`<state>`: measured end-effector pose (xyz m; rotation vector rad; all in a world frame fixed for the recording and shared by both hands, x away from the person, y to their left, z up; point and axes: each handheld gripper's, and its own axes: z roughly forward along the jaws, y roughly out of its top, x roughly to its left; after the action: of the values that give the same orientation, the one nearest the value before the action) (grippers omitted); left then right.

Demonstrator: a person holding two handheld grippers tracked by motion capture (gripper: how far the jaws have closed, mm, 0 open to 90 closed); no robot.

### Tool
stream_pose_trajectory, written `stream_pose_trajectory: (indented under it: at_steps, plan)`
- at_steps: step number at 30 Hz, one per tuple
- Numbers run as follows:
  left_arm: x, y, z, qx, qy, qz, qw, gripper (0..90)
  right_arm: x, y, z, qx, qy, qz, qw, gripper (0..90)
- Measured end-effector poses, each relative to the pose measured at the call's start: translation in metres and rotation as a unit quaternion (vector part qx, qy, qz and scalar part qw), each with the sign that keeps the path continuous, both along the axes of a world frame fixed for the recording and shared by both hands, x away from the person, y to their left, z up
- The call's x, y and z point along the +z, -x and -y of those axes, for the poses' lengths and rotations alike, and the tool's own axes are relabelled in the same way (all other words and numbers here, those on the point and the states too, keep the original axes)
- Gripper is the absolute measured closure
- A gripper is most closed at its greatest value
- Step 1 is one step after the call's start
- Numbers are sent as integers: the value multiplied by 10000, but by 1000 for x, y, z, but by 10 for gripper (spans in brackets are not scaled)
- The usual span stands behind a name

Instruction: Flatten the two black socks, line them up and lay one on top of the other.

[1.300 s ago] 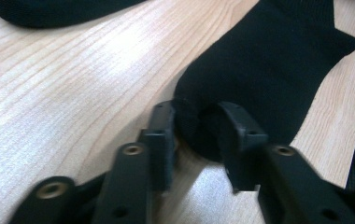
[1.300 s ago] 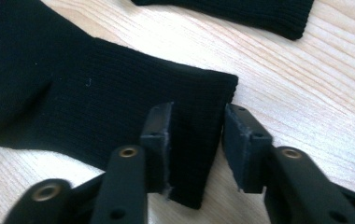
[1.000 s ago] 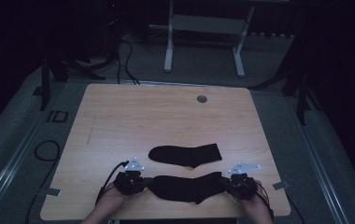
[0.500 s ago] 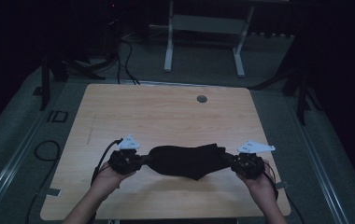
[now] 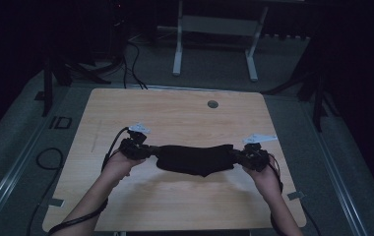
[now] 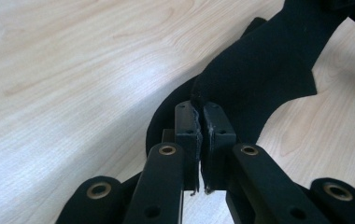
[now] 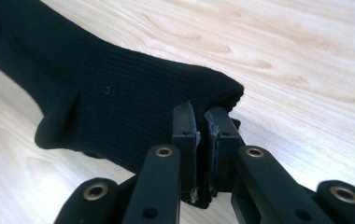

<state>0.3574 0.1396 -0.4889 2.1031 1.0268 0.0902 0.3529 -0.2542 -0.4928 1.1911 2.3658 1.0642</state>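
Note:
A black sock (image 5: pixel 195 160) is stretched between my two grippers, held a little above the wooden table (image 5: pixel 175 113). My left gripper (image 5: pixel 148 150) is shut on one end of the sock (image 6: pixel 259 74), the fabric pinched between its pads (image 6: pixel 199 116). My right gripper (image 5: pixel 236 155) is shut on the other end (image 7: pixel 119 102), with the cloth clamped at the fingertips (image 7: pixel 201 116). A second dark sock edge (image 6: pixel 159 126) curves on the table below the held one; in the high view the two merge.
A round grommet hole (image 5: pixel 212 104) sits near the table's far edge. Behind the table stand a white desk frame (image 5: pixel 214 29) and cables (image 5: pixel 126 54) on the floor. Bare wood lies to the left, right and far side.
Both grippers have lifted the sock from near the front edge and carried it away from the person, over the spot where the second sock lay.

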Motion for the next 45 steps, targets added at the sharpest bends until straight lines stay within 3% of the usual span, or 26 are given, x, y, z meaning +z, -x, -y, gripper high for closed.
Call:
stream_pose_trajectory:
  at_steps: [5, 12, 16, 25, 28, 30, 32, 34, 38, 41, 43, 45]
  plan:
    - [-21, -11, 2, 38, -131, -265, 9996, 864, -21, -13, -2, -87, 66, -277, 9996, 837]
    - [-43, -23, 8, 27, -309, -384, 9988, 862, -42, -21, -4, -196, 261, -452, 9984, 834]
    - [-52, -27, 6, 48, -271, -370, 9989, 858, -51, -22, -5, -189, 398, -466, 9979, 828]
    - [-61, -28, 7, 42, -360, -407, 9985, 838, -54, -22, -6, -196, 386, -405, 9982, 821]
    - [-59, -28, 6, 83, -422, -351, 9985, 754, -54, -22, -6, -202, 374, -415, 9982, 800]
    - [-57, -27, 5, 148, -431, -334, 9984, 605, -52, -21, -6, -227, 401, -396, 9981, 749]
    - [-53, -25, 3, 132, -325, -262, 9990, 520, -48, -20, -5, -199, 394, -332, 9985, 686]
    - [-48, -22, 1, 162, -371, -132, 9991, 418, -43, -19, -4, -177, 353, -261, 9989, 621]
    - [-39, -14, 0, 208, -326, 143, 9991, 308, -31, -17, -1, -45, 304, -121, 9995, 467]
    - [-32, -7, 2, 216, -223, 341, 9989, 244, -25, -16, -1, 34, 208, 15, 9998, 400]
    - [-31, -5, 3, 229, -216, 397, 9987, 162, -24, -16, -1, 27, 166, -4, 9999, 381]
    - [-29, 1, 5, 169, -254, 526, 9981, 155, -24, -16, -2, 22, 174, -18, 9998, 337]
